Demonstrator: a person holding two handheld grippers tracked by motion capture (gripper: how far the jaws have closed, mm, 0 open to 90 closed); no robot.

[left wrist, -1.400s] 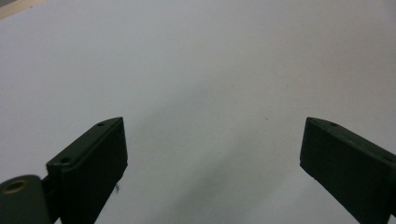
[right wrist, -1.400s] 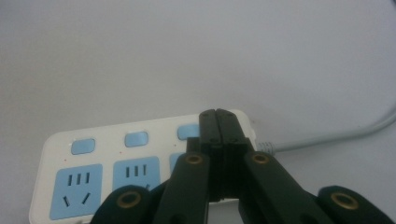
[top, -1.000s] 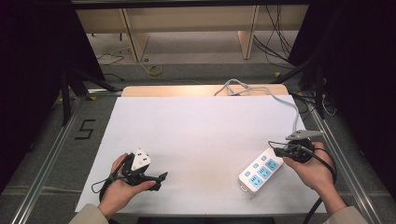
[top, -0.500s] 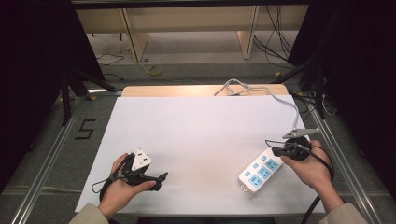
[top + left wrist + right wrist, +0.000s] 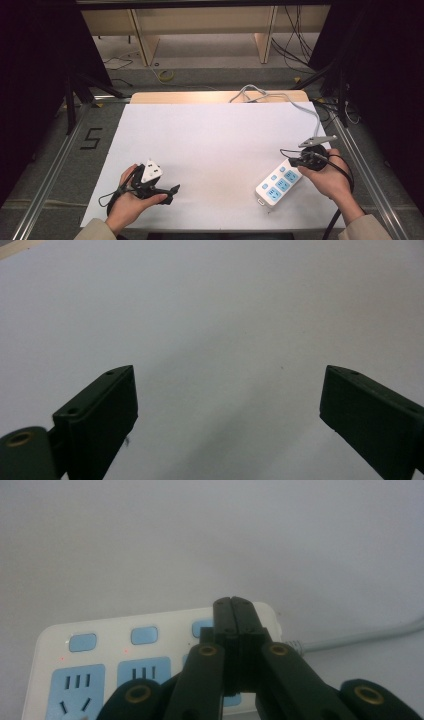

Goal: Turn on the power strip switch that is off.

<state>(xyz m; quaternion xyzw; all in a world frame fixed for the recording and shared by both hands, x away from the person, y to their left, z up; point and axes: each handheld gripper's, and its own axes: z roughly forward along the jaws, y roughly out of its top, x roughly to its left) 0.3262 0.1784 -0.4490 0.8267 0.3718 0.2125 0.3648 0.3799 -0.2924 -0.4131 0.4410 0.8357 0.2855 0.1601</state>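
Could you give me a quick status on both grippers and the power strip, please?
Left hand-held gripper open, empty. Right hand-held gripper shut over power strip, near a switch. Nothing in the way.

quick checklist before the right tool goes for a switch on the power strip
1. Right tool shut, jaws pressed together to make one tip: ok.
2. Tip over the power strip, near the blue switch at its cable end: ok; whether it touches the switch: cannot tell.
3. Power strip lying flat on the white sheet, sockets up: ok.
4. Small red lights beside two of the switches lit: ok.
5. Left tool open, nothing between its jaws, away from the strip: ok.
6. Grey cable trailing to the table's far edge, clear of the switches: ok.
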